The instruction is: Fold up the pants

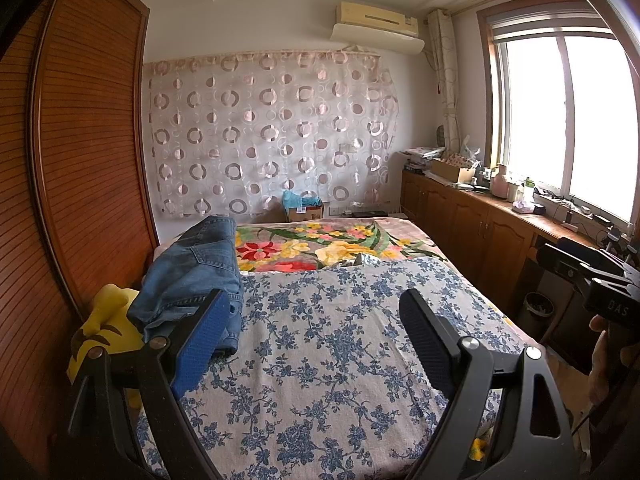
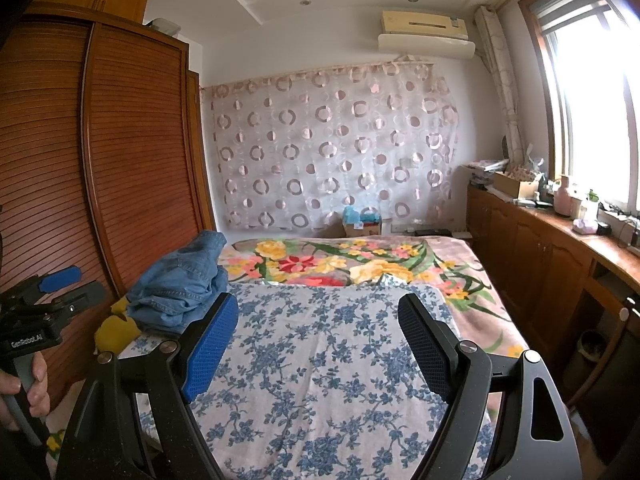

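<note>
Left tool (image 1: 310, 320) and right tool (image 2: 318, 324) gape wide, empty, above the bed (image 1: 320, 360); crumpled jeans (image 1: 196, 276) lie at its left edge.

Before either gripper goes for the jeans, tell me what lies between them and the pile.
Nothing visible does. The jeans lie crumpled at the bed's left edge beside the wardrobe, with only bare blue-flowered bedspread between them and the open left gripper and open right gripper. A yellow plush toy sits beside the pile, not in the way.

Both wrist views look along the bed (image 1: 320, 360) toward the curtained wall (image 2: 332, 144), side by side
</note>
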{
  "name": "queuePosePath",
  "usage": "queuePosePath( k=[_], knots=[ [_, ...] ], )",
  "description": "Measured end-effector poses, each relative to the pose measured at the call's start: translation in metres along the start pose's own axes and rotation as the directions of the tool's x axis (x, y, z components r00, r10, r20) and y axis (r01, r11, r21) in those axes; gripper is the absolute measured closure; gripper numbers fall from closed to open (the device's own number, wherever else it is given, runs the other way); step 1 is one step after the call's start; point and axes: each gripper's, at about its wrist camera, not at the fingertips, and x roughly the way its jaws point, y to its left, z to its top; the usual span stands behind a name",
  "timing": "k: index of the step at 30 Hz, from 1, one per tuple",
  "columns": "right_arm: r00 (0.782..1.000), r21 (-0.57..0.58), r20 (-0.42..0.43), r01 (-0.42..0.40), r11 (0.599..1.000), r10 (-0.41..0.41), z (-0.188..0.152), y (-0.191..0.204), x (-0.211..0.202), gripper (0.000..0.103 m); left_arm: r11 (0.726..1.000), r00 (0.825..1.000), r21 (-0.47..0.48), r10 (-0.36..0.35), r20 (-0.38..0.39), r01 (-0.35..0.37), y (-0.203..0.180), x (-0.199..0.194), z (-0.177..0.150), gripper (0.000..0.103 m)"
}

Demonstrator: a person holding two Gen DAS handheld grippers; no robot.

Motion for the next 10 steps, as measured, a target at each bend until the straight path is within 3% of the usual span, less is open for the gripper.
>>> queuePosePath(
  k=[10],
  knots=[
    [1.0,-0.006,0.001,0.007,1.0,-0.007,0.0,-0.0005,-0.0026,0.019,1.0,1.0,0.0,-0.001,0.001,0.001,0.0028,0.0012,0.0001,0.016]
  ],
)
